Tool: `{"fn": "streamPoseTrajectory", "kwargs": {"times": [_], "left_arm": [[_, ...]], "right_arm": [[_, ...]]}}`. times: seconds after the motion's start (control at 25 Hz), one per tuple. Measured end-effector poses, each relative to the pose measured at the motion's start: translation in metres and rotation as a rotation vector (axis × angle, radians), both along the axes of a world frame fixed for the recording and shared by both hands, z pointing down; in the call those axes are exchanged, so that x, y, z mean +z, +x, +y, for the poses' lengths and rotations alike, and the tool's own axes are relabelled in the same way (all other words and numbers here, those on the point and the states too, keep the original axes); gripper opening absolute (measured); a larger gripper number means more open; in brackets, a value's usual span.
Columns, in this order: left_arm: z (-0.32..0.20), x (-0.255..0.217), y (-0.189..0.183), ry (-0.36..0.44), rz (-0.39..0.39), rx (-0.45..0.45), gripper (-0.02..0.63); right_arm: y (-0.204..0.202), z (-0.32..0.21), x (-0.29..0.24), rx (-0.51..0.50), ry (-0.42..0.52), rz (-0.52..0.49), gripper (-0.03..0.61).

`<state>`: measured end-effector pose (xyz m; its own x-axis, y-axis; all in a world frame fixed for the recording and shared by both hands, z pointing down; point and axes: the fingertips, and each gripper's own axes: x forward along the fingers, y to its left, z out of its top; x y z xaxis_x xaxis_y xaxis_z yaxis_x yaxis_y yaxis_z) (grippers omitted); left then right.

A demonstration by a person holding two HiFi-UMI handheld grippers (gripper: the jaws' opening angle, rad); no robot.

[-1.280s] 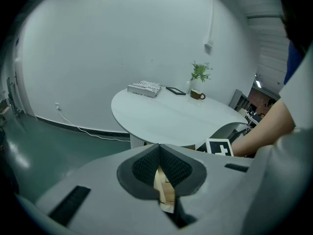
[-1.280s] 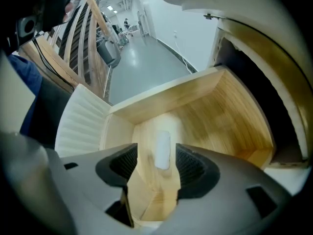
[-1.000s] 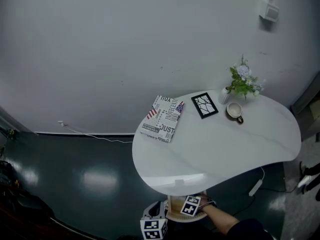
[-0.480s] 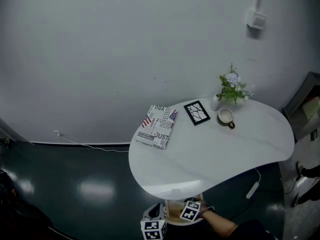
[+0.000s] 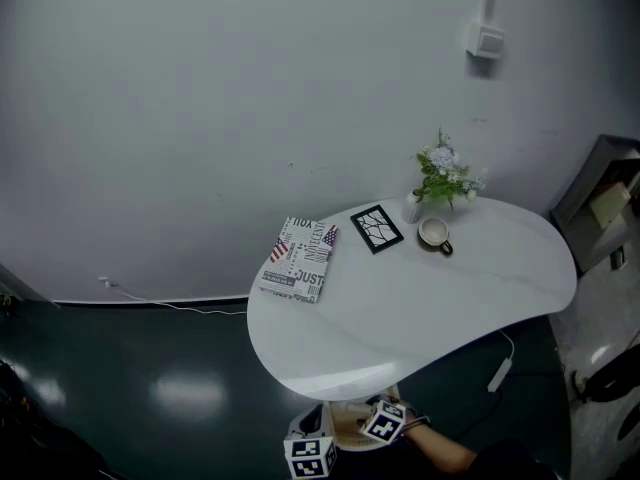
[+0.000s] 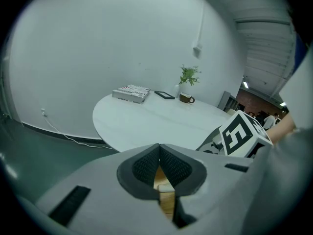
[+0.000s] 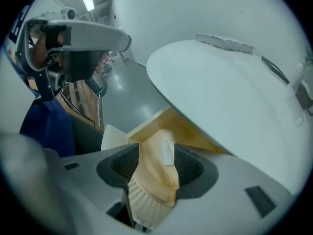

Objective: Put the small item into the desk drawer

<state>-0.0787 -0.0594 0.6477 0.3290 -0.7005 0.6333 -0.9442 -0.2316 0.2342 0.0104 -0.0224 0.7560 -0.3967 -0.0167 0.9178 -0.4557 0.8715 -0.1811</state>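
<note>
What has changed most is the head view itself. The tabletop [image 5: 430, 298] and its book [image 5: 300, 273], frame [image 5: 376, 228], cup [image 5: 433, 233] and plant [image 5: 443, 178] have slid up and to the left in the picture, so the person's head has turned rather than the furniture. Both grippers are still at the bottom edge, just under the tabletop's near rim, where the pale wooden drawer [image 7: 193, 131] stands pulled out. The right gripper [image 7: 157, 153] has just been closing its jaws a little. Between them is the small item [image 7: 151, 180], a cream piece with a ribbed white end (what it is exactly I cannot tell), and both pads bear on its sides. It hangs at the lower middle of the right gripper view with the drawer's wood just beyond it, so it is near the drawer but not yet in it. The left gripper [image 6: 159, 148] has its jaws brought together at the tips. Light wood shows through the narrow gap behind them, though whether they pinch any of it is unclear. My reading is that the grip is now secure and the drawer is open enough. What remains is to lower the item into the drawer and let go, and the overhanging tabletop edge is the thing to avoid on the way.
</note>
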Motion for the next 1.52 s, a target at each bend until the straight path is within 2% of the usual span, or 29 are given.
{"fn": "streamPoseTrajectory", "kwargs": {"times": [0.36,0.56,1.08,1.36,1.52], "left_arm": [[-0.01,-0.011,0.011,0.039,0.004,0.044,0.005],[-0.014,-0.016,0.021,0.052,0.015,0.073,0.005],[-0.019,-0.05,0.044,0.148,0.04,0.139,0.005],[-0.021,-0.077,0.05,0.227,0.037,0.171,0.005],[-0.023,-0.087,0.046,0.26,0.016,0.171,0.005]], "right_arm": [[0.004,-0.004,-0.029,0.118,0.019,-0.089,0.236],[0.007,-0.015,-0.052,0.238,0.052,-0.148,0.238],[0.033,-0.05,-0.129,0.55,0.29,-0.335,0.225],[0.043,-0.06,-0.163,0.647,0.401,-0.412,0.209],[0.048,-0.062,-0.173,0.699,0.421,-0.456,0.207]]}}
